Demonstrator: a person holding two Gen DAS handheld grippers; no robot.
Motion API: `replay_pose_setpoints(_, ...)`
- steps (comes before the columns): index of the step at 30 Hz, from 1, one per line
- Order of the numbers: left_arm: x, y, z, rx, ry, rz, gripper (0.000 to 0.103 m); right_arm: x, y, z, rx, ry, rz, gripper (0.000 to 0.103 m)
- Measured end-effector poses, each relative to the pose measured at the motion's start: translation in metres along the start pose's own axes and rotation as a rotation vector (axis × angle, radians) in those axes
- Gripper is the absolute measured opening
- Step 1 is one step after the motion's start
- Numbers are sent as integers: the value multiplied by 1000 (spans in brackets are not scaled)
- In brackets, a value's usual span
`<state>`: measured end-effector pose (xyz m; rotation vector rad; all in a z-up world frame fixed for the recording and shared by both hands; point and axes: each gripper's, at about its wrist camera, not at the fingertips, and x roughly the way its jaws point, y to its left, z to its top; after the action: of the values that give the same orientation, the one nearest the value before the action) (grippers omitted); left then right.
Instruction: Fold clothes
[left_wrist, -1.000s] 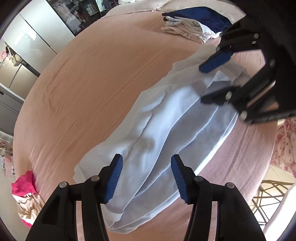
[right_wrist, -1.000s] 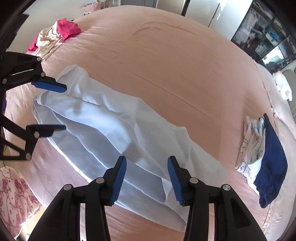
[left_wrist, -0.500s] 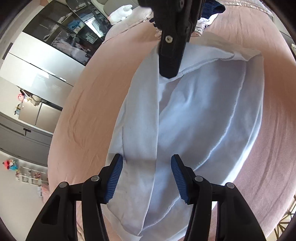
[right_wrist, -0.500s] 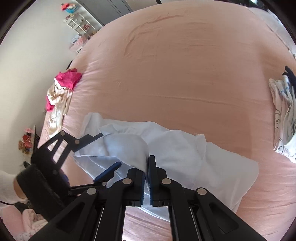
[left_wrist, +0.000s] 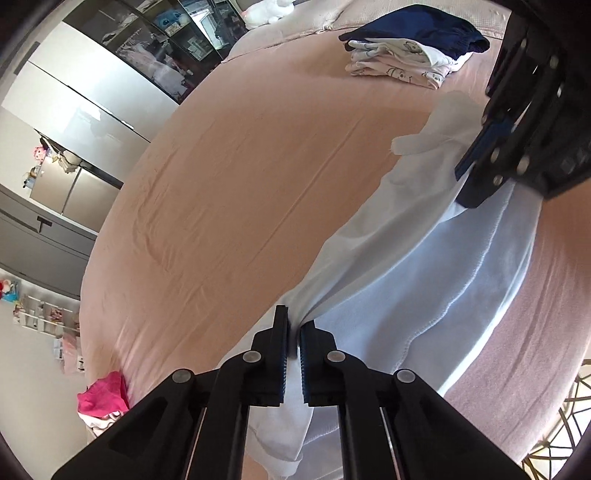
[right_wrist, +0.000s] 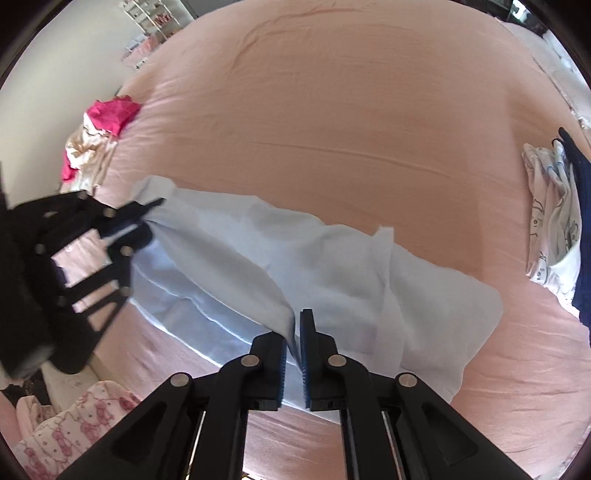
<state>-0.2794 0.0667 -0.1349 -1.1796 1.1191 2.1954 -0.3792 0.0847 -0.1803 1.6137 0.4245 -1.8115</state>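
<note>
- A pale blue garment (right_wrist: 332, 266) lies spread in loose folds near the front edge of a bed (right_wrist: 351, 92) covered in a pink sheet.
- The left tongs (left_wrist: 293, 347) are clamped tight on a bunched edge of the garment, which pulls taut towards the other tool.
- The right tongs (right_wrist: 293, 343) have cloth from the garment between their pads; the jaws are opening slightly, yet the pads appear to press on the fabric.
- The step looks like gripping two points along one edge, ready for a fold.
- Next, both hands would likely need to lift together and carry that edge across the garment, keeping it level.
- A folded stack (left_wrist: 410, 61), navy on top of printed white, sits farther back on the bed.
- A pink and cream heap (right_wrist: 99, 129) lies at the bed's far corner.
- No containers are visible.
</note>
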Motion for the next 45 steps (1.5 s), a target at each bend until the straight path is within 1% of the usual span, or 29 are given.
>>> replay_pose_setpoints(1,-3,1,-1,3,6,-32,4,6,0,-2,-2,8,-38,20)
replay_pose_setpoints(2,-6,1,-3,12,8,-48,5,12,0,-3,4,17,-48,20)
replay_pose_setpoints(3,-11,-6,-7,33,13,-58,4,17,-1,-5,12,26,-53,20)
replay_pose_setpoints(4,-12,-9,-11,56,18,-68,4,18,-2,-7,35,33,-33,20)
replay_pose_setpoints(5,-12,-10,-16,72,26,-78,4,18,-4,-8,54,39,-14,13)
replay_pose_setpoints(6,-13,-12,-21,88,35,-88,4,14,-2,-11,45,32,-8,5)
replay_pose_setpoints(9,-16,-18,-31,125,53,-119,5,2,1,-17,19,12,10,3)
replay_pose_setpoints(13,-20,-25,-35,149,56,-141,5,-8,10,-25,-40,10,-1,2)
replay_pose_setpoints(16,-21,-28,-35,131,65,-164,5,-10,15,-31,-105,10,-36,2)
replay_pose_setpoints(21,-15,-38,-43,115,110,-215,5,-3,12,-39,-137,31,-61,2)
replay_pose_setpoints(23,-5,-46,-48,118,146,-232,7,6,5,-44,-133,53,-61,2)
replay_pose_setpoints(24,-2,-49,-50,111,148,-233,7,13,4,-46,-133,67,-61,2)
replay_pose_setpoints(26,0,-54,-54,111,154,-239,7,27,2,-52,-148,124,-32,3)
replay_pose_setpoints(28,-6,-52,-55,121,147,-248,7,26,-1,-53,-175,133,-9,4)
replay_pose_setpoints(29,-9,-49,-56,121,145,-258,10,22,-5,-52,-172,127,8,5)
replay_pose_setpoints(30,-13,-47,-58,118,144,-271,12,18,-11,-52,-159,126,25,10)
replay_pose_setpoints(31,-14,-41,-61,86,162,-315,17,17,-18,-54,-140,134,41,11)
replay_pose_setpoints(32,-14,-35,-63,55,180,-358,24,17,-27,-56,-118,153,62,12)
replay_pose_setpoints(33,-13,-30,-67,27,204,-388,29,16,-35,-58,-95,172,78,12)
replay_pose_setpoints(35,-8,-23,-74,-17,258,-449,56,13,-53,-60,-41,209,110,12)
replay_pose_setpoints(36,-3,-21,-77,-30,286,-481,59,9,-60,-60,-26,220,116,13)
replay_pose_setpoints(37,2,-20,-79,-46,306,-500,60,6,-65,-59,-13,230,121,13)
replay_pose_setpoints(39,10,-20,-79,-67,318,-524,61,-5,-65,-51,-32,236,124,13)
replay_pose_setpoints(40,13,-21,-78,-72,327,-530,62,-16,-58,-46,-52,205,138,13)
replay_pose_setpoints(41,14,-21,-77,-75,333,-540,65,-26,-51,-40,-70,172,155,13)
replay_pose_setpoints(43,11,-20,-77,-88,348,-558,66,-38,-35,-19,-60,89,226,13)
replay_pose_setpoints(44,8,-18,-77,-99,356,-567,66,-41,-29,-10,-53,50,248,17)
replay_pose_setpoints(45,4,-15,-79,-119,374,-585,66,-34,-25,-5,-55,16,182,30)
